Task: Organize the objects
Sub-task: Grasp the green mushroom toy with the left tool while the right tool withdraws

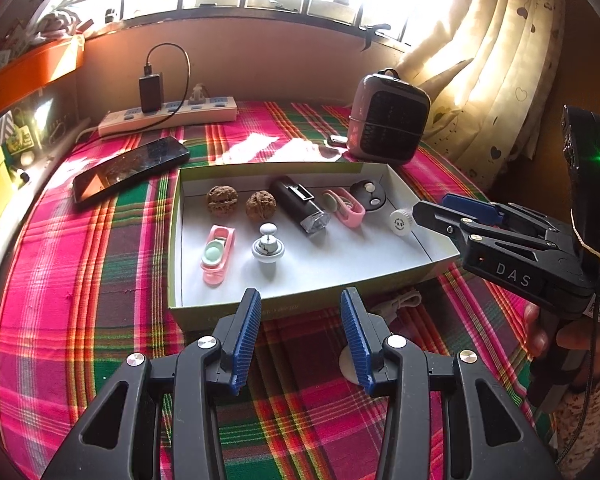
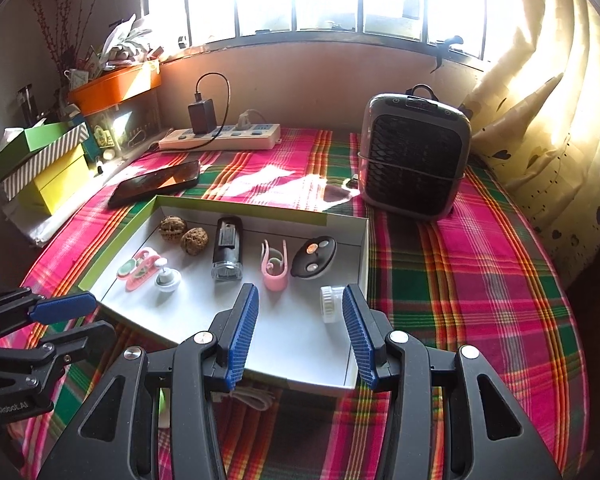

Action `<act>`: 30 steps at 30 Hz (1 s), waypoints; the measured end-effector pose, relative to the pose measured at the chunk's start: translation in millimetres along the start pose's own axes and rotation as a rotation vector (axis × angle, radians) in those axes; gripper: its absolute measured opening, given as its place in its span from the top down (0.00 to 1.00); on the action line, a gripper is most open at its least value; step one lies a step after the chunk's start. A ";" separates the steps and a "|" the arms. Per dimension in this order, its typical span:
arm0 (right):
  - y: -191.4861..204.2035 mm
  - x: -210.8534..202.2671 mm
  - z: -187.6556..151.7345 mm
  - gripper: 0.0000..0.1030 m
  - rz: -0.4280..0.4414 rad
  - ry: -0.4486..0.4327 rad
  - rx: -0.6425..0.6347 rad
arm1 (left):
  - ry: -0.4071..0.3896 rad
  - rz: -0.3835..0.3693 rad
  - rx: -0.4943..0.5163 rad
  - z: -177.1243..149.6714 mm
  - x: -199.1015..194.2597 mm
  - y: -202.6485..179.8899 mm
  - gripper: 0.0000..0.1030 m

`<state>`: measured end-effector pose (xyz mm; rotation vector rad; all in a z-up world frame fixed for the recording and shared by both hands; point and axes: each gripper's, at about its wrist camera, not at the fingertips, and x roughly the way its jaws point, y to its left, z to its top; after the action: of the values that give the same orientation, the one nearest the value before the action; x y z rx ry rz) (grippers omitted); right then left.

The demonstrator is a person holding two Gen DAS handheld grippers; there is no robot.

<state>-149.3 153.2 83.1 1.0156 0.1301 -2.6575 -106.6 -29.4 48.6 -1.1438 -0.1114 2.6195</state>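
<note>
A shallow box [image 1: 174, 240] [image 2: 242, 209], green outside and white inside, lies on the plaid cloth. In it are two walnuts [image 1: 222, 199] [image 2: 194, 241], a black light [image 1: 298, 204] [image 2: 227, 253], two pink clips [image 1: 217, 254] [image 2: 274, 266], a grey-white knob [image 1: 267, 246] [image 2: 167, 278], a black round piece [image 1: 367, 194] [image 2: 314, 258] and a small white cap [image 1: 401, 221] [image 2: 331, 303]. My left gripper [image 1: 300, 308] [image 2: 74, 320] hangs open and empty at the box's near wall. My right gripper [image 2: 300, 300] [image 1: 430, 210] stands open above the box's right corner, with the cap lying just below its right finger, untouched.
A phone [image 1: 130, 168] [image 2: 156, 182] lies left of the box. A power strip [image 1: 168, 114] [image 2: 220, 136] with a charger sits at the back, a small heater [image 1: 388, 120] [image 2: 414, 156] at the right by the curtain. A white cable [image 1: 404, 302] [image 2: 256, 398] lies before the box. Stacked boxes [image 2: 44, 168] stand at the left.
</note>
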 end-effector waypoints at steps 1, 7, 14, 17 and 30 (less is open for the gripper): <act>-0.3 -2.5 -2.5 0.56 0.001 -0.002 0.004 | -0.001 -0.012 0.003 -2.1 -1.6 -0.9 0.61; -0.7 -13.9 -19.0 0.56 0.003 -0.001 0.018 | 0.029 -0.064 0.035 -14.3 0.1 -12.3 0.58; -1.7 -22.0 -34.9 0.56 -0.014 0.005 0.012 | 0.078 -0.087 0.068 -23.3 11.0 -26.8 0.57; -2.7 -25.1 -39.3 0.56 -0.009 0.005 0.020 | 0.089 -0.095 0.087 -24.7 15.6 -33.8 0.57; -5.2 -22.4 -51.9 0.56 -0.012 0.036 0.042 | 0.104 -0.081 0.062 -23.1 30.8 -36.1 0.57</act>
<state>-101.9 173.2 59.2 1.0794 0.0883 -2.6645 -101.6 13.0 17.6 -1.2257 -0.0535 2.4700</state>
